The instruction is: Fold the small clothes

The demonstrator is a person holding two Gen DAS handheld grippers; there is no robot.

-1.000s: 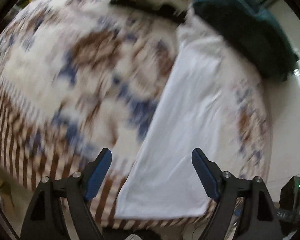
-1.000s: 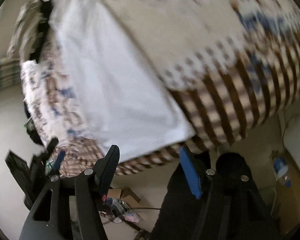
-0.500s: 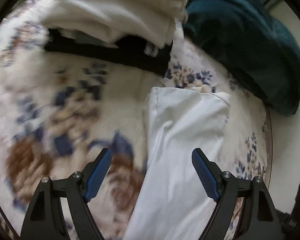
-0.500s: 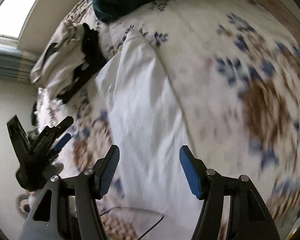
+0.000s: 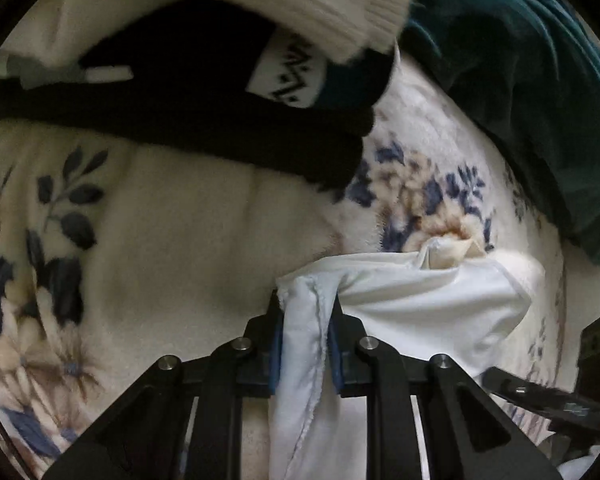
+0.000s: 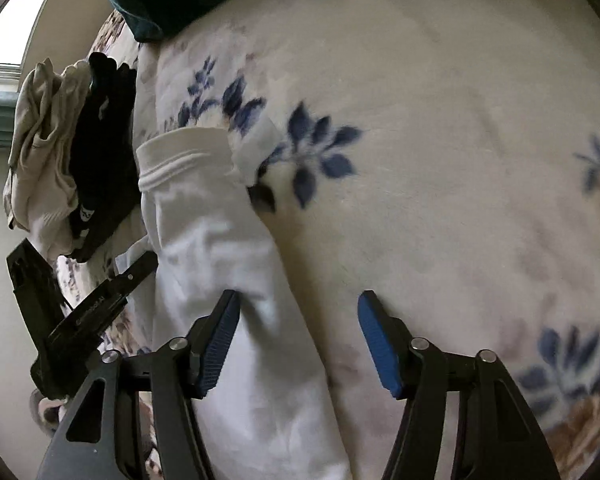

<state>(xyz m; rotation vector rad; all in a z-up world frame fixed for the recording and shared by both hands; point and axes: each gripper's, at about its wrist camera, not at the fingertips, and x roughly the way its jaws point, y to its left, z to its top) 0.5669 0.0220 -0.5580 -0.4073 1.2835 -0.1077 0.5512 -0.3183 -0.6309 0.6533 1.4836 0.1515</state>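
A white garment (image 5: 428, 304) lies folded lengthwise on a floral blanket (image 5: 172, 232). My left gripper (image 5: 306, 320) is shut on the garment's far left corner, with cloth bunched between the blue pads. In the right wrist view the same garment (image 6: 220, 240) runs away from me as a long strip. My right gripper (image 6: 298, 334) is open just above the blanket, its left finger (image 6: 220, 332) over the garment's right edge. The left gripper (image 6: 96, 308) shows at the left of that view.
A pile of black and cream clothes (image 5: 220, 80) sits just beyond the white garment; it also shows in the right wrist view (image 6: 80, 160). A dark teal blanket (image 5: 520, 80) lies at the far right. The floral blanket (image 6: 440, 160) spreads to the right.
Both grippers have moved forward along the garment toward its far end. My left gripper has closed on the garment's far corner. My right gripper stays open.
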